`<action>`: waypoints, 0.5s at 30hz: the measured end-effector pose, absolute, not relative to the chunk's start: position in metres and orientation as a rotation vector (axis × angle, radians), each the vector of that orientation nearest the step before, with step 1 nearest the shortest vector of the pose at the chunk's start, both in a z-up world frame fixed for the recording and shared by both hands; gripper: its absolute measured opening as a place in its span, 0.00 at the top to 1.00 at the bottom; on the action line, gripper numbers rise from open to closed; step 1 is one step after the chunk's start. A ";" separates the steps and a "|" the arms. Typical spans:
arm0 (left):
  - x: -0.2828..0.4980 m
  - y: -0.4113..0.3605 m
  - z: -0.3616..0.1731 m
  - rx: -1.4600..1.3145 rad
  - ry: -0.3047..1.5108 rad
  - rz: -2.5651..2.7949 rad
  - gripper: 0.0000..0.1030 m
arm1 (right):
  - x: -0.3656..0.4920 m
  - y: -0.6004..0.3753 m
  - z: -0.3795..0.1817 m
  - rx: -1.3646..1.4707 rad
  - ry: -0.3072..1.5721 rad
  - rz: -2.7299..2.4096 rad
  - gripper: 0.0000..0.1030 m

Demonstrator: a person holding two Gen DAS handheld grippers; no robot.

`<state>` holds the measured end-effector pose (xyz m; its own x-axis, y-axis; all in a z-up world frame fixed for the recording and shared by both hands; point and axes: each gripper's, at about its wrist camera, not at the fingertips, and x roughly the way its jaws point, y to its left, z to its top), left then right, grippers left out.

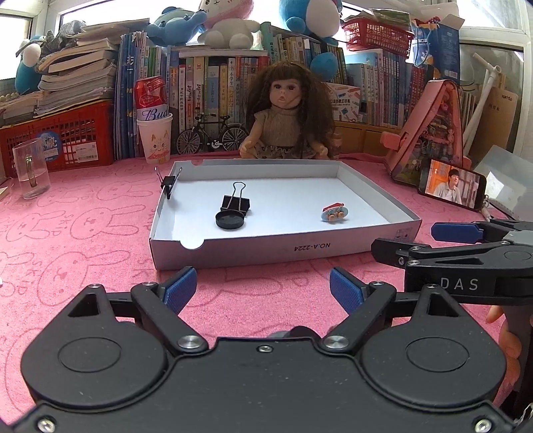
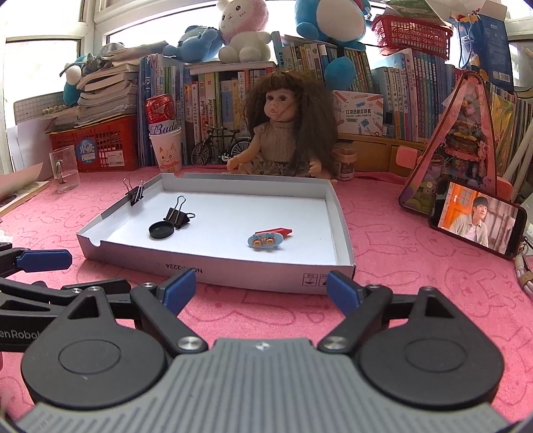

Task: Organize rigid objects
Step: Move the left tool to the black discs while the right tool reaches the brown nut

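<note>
Both grippers are held low over the pink cloth (image 1: 83, 233), just in front of the box lid; left gripper (image 1: 263, 288) has its jaws spread wide with nothing between them, blue pads (image 1: 180, 288) bare. Right gripper (image 2: 261, 288) is likewise released and empty, jaws wide apart. Each gripper is seen at the edge of the other's view, side by side, apart

White box lid (image 1: 333, 248) is laid flat on the cloth, open side up. Inside it, a large black binder clip (image 1: 236, 203) is seen toward the left, with a round black cap (image 1: 230, 220) touching its near side. A small blue oval toy with orange wheels (image 1: 334, 213) lies right of centre, well apart from the clip; a red part (image 2: 274, 230) is seen just behind it in the right wrist view. A smaller black binder clip (image 2: 135, 195) is clamped on the lid's left wall, handles up

Behind the lid a long-haired doll (image 1: 286, 116) is seated. Left of it a model bicycle (image 1: 208, 133), a paper cup (image 1: 156, 140) with a red can (image 1: 150, 96) set in it, a glass mug (image 1: 31, 170) and a red crate (image 1: 66, 136) are seen. At right a phone (image 2: 478, 226) with a lit screen is propped on the cloth near a pink triangular toy (image 2: 466, 150). Books (image 1: 213, 86) and plush toys (image 1: 230, 23) fill the back
</note>
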<state>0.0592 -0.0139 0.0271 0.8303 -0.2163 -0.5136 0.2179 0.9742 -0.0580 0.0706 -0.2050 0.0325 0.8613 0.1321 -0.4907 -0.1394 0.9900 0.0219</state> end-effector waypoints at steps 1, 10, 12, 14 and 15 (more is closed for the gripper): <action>0.055 -0.014 0.025 0.004 0.543 -0.238 0.17 | 0.068 -0.205 0.031 -0.014 0.514 0.144 0.11; 0.025 -0.014 0.019 0.020 0.492 -0.265 0.22 | 0.041 -0.207 0.021 -0.042 0.479 0.120 0.11; 0.021 -0.014 0.017 0.022 0.491 -0.271 0.26 | 0.036 -0.207 0.019 -0.056 0.473 0.119 0.11; 0.018 -0.013 0.015 0.025 0.492 -0.266 0.32 | 0.031 -0.207 0.016 -0.063 0.468 0.120 0.11; 0.017 -0.013 0.015 0.027 0.494 -0.264 0.36 | 0.029 -0.207 0.015 -0.063 0.466 0.123 0.11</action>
